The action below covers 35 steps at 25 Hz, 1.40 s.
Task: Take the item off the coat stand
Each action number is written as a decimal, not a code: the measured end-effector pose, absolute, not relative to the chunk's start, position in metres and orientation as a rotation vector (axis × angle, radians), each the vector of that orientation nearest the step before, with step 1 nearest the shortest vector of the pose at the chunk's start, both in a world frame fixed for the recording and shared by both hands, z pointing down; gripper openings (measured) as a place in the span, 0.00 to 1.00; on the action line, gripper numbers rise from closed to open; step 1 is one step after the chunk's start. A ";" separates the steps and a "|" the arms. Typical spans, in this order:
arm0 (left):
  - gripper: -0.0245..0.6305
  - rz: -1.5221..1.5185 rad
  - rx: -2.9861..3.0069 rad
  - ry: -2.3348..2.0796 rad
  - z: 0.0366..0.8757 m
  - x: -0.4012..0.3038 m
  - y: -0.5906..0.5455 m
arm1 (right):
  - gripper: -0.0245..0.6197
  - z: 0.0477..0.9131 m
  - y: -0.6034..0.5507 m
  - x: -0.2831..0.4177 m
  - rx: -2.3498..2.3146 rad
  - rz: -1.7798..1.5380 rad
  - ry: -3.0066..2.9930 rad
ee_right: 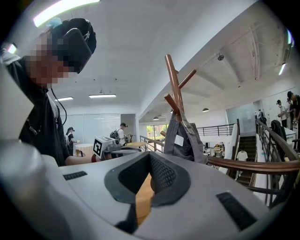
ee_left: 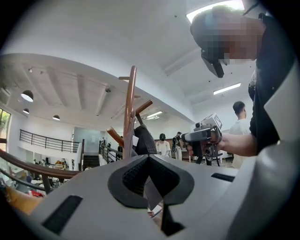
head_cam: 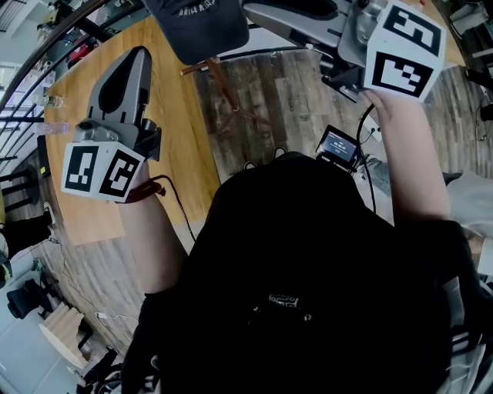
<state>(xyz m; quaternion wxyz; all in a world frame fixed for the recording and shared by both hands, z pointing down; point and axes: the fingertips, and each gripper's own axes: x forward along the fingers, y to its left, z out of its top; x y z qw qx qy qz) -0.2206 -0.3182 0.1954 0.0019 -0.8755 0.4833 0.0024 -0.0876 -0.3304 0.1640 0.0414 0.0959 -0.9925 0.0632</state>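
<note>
A dark grey cap (head_cam: 196, 27) hangs on the wooden coat stand (head_cam: 223, 85) in front of me. In the left gripper view the cap (ee_left: 143, 140) hangs low on the stand's pole (ee_left: 129, 108). The right gripper view shows the cap (ee_right: 185, 140) with a white label, under the stand's pegs (ee_right: 174, 84). My left gripper (head_cam: 140, 52) is shut and holds nothing, to the left of the cap and apart from it. My right gripper (head_cam: 258, 11) is shut too and holds nothing, its tip close to the cap's right edge. Both point level.
A round wooden table (head_cam: 177, 154) lies below and behind the stand. A curved railing (ee_right: 262, 164) and stairs (ee_right: 281, 140) lie beyond. Several people stand in the background (ee_left: 164, 145). A small screen (head_cam: 339, 145) hangs at my chest.
</note>
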 end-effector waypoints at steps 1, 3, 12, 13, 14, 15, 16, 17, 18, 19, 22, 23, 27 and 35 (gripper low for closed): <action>0.05 -0.004 -2.740 1.521 0.196 -0.221 -0.319 | 0.07 0.163 -0.331 -0.088 0.297 0.190 -3.042; 0.04 -0.005 -2.738 1.529 0.195 -0.220 -0.319 | 0.07 0.159 -0.333 -0.089 0.308 0.178 -3.049; 0.05 0.018 -2.744 1.517 0.193 -0.222 -0.320 | 0.07 0.160 -0.340 -0.091 0.383 0.161 -3.061; 0.05 0.020 -2.744 1.514 0.192 -0.222 -0.319 | 0.07 0.158 -0.339 -0.091 0.392 0.155 -3.061; 0.05 0.021 -2.745 1.512 0.192 -0.222 -0.319 | 0.07 0.157 -0.338 -0.091 0.402 0.151 -3.062; 0.05 0.023 -2.747 1.510 0.191 -0.223 -0.318 | 0.07 0.156 -0.337 -0.091 0.412 0.150 -3.062; 0.05 0.023 -2.749 1.507 0.191 -0.223 -0.318 | 0.07 0.157 -0.337 -0.091 0.423 0.153 -3.062; 0.05 0.023 -2.752 1.504 0.191 -0.223 -0.318 | 0.07 0.157 -0.338 -0.091 0.432 0.157 -3.062; 0.05 0.022 -2.753 1.502 0.191 -0.223 -0.319 | 0.07 0.158 -0.338 -0.091 0.441 0.158 -3.061; 0.05 0.021 -2.754 1.503 0.192 -0.223 -0.319 | 0.07 0.158 -0.339 -0.090 0.448 0.160 -3.061; 0.05 0.029 -2.753 1.510 0.192 -0.224 -0.321 | 0.07 0.162 -0.341 -0.090 0.472 0.160 -3.054; 0.05 0.036 -2.751 1.512 0.192 -0.224 -0.322 | 0.07 0.161 -0.342 -0.090 0.482 0.155 -3.051; 0.08 0.084 -2.745 1.507 0.188 -0.224 -0.322 | 0.07 0.160 -0.346 -0.088 0.518 0.142 -3.052; 0.29 0.094 -2.736 1.497 0.206 -0.227 -0.316 | 0.16 0.182 -0.348 -0.082 0.575 0.157 -3.059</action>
